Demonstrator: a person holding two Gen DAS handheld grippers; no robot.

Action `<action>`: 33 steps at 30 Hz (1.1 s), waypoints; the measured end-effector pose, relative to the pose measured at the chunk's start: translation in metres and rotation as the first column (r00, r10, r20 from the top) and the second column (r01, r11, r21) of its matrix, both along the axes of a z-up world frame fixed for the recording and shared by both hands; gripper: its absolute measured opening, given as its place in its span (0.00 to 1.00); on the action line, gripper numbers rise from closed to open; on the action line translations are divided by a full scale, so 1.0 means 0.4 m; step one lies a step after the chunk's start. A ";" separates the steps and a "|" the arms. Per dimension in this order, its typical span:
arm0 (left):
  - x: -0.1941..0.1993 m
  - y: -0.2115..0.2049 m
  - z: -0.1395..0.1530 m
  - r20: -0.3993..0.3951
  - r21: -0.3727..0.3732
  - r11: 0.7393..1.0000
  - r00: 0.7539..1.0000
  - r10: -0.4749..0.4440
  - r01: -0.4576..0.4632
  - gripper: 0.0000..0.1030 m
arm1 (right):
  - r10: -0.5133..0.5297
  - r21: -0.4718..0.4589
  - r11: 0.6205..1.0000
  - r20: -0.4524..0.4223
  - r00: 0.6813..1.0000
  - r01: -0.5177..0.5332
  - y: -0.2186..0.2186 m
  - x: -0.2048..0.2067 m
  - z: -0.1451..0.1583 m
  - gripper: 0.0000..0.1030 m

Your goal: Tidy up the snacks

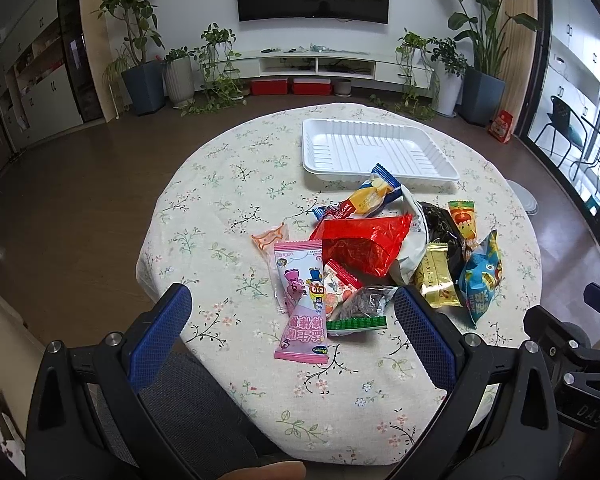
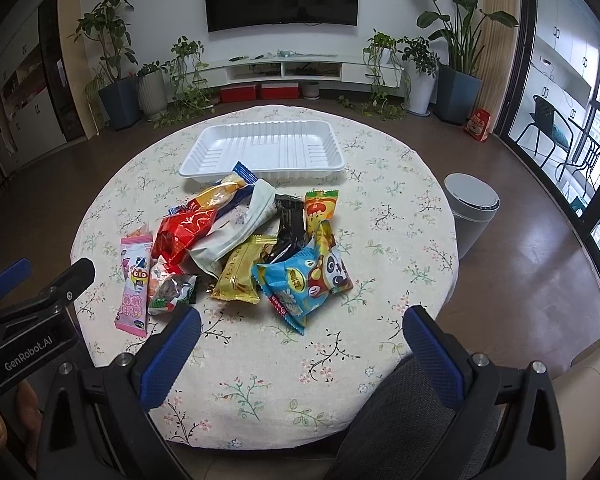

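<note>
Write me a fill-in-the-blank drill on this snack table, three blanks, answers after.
1. The white tray holds ____ snacks.
2. Both the left gripper and the right gripper have their jaws ____.
3. The packet nearest the left gripper, left of the pile, is the long ____ one.

Answers: no; open; pink

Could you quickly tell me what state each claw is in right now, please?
Left claw: open, holding nothing, above the table edge near the pink packet.
Right claw: open, holding nothing, short of the snack pile.
</note>
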State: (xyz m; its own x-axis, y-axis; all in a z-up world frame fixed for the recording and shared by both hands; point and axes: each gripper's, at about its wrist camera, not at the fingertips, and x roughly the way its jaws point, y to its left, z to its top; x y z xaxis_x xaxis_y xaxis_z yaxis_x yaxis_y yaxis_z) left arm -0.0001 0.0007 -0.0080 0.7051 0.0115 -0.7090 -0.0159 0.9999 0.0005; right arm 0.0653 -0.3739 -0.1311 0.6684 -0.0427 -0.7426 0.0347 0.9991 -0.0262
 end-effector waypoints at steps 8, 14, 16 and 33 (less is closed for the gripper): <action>0.001 0.002 -0.008 -0.008 0.017 1.000 1.000 0.000 0.000 1.00 | 0.001 -0.001 1.000 -0.002 1.000 -0.001 0.000 0.000 -0.001 1.00; 0.001 0.000 -0.013 -0.023 0.058 0.998 1.000 0.003 -0.001 1.00 | 0.002 -0.001 1.000 -0.002 1.000 -0.002 0.000 0.001 -0.004 1.00; 0.002 0.000 -0.017 -0.029 0.069 0.998 1.000 0.002 0.000 1.00 | 0.002 -0.001 1.000 -0.004 1.000 -0.002 -0.001 0.000 -0.006 1.00; 0.032 0.124 -0.155 -0.208 -0.115 0.989 0.971 -0.120 0.097 1.00 | 0.031 0.160 0.987 0.004 1.000 -0.031 -0.076 0.016 -0.042 0.96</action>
State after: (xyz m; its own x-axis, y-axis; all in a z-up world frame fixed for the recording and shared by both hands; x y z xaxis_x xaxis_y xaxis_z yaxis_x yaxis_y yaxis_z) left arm 0.0128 0.0503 -0.0699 0.5298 -0.1375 -0.8369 0.0818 0.9905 -0.1110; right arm 0.0715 -0.4041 -0.1481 0.6687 0.0974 -0.7371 0.0037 0.9909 0.1343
